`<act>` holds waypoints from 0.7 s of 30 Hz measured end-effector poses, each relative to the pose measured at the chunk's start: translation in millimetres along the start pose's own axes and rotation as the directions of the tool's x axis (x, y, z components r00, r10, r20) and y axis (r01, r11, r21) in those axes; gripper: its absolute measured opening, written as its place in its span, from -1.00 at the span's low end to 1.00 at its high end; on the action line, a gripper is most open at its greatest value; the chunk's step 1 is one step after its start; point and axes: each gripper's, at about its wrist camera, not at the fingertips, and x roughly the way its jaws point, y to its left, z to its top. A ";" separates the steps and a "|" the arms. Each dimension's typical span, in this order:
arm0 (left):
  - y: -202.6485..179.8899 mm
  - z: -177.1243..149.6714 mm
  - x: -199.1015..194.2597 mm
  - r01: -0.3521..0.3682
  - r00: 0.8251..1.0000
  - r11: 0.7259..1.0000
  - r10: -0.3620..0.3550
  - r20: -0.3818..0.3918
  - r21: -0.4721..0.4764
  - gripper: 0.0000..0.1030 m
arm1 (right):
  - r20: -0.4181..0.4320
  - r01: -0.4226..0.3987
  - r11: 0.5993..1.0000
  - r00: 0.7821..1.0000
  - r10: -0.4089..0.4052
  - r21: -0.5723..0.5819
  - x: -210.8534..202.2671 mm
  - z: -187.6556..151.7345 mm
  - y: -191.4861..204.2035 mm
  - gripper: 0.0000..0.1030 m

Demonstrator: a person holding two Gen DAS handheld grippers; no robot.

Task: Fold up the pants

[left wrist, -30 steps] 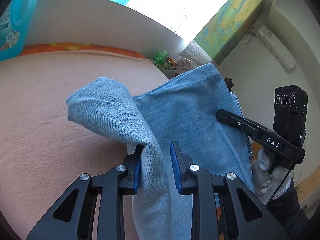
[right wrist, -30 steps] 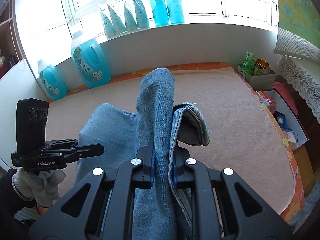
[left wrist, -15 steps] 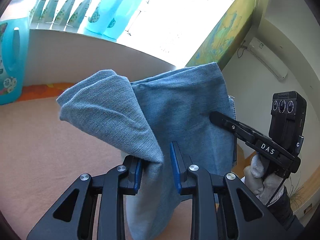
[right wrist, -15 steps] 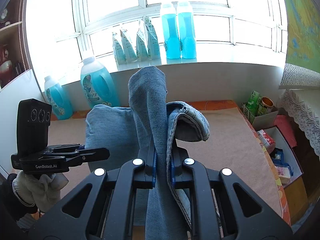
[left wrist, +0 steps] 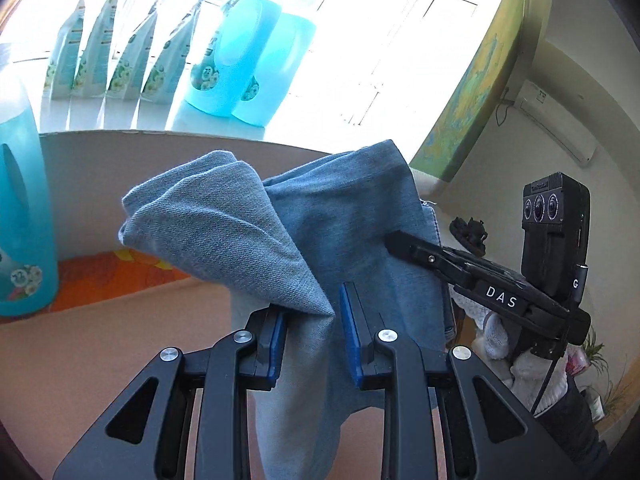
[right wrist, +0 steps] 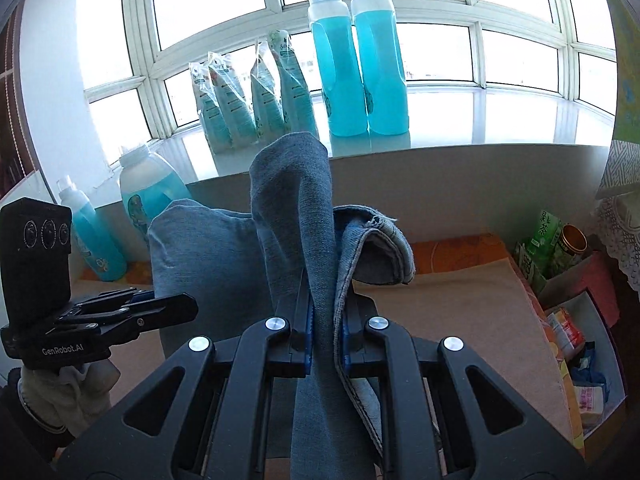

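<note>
Writing is legible in two places: "DAS" is printed in white on the black arm of the right tool (left wrist: 394, 240) as seen from the left wrist, and "GenRobot.AI" is printed on the body of the left tool (right wrist: 192, 309) as seen from the right wrist. Green cartons (right wrist: 540, 246) at the far right carry printed characters too small to be read.

One pair of pants (right wrist: 296, 216), of light blue denim with a visible twill weave and a stitched hem, is held raised above the peach, felt-like counter (right wrist: 460, 300). In the right wrist view, a bunched fold of the fabric is clamped between the blue pads of the right tool (right wrist: 325, 340), with the hemmed end drooping over to the right. In the left wrist view, the fabric is draped between the fingers of the left tool (left wrist: 310, 336); the left pad is pressed against the cloth, while a gap is seen beside the right pad, so the jaws are partly apart and a firm grip cannot be confirmed.

On the windowsill (right wrist: 500, 116), two tall bottles of turquoise liquid (right wrist: 358, 64) with white caps and four soft refill pouches (right wrist: 252, 100) are counted. Three further jugs (right wrist: 148, 196) of the same liquid are set at the counter's back left. Each tool is carried by a hand in a white knitted glove (left wrist: 496, 332).
</note>
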 end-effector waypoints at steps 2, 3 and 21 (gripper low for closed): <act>10.5 5.9 12.5 -0.004 1.000 1.000 0.004 -0.009 -0.001 -0.54 | -0.014 -0.001 1.000 1.000 0.001 0.003 21.0 5.8 -7.1 -0.79; 16.3 7.8 18.2 -0.005 1.000 1.000 0.005 -0.010 -0.007 -0.54 | -0.021 0.000 1.000 1.000 0.000 0.005 31.1 7.9 -10.8 -0.79; 99.4 6.2 52.7 -0.237 0.970 0.971 0.237 -0.049 0.006 -0.54 | -0.102 0.300 0.954 0.949 -0.299 -0.007 124.3 6.7 -83.9 -0.07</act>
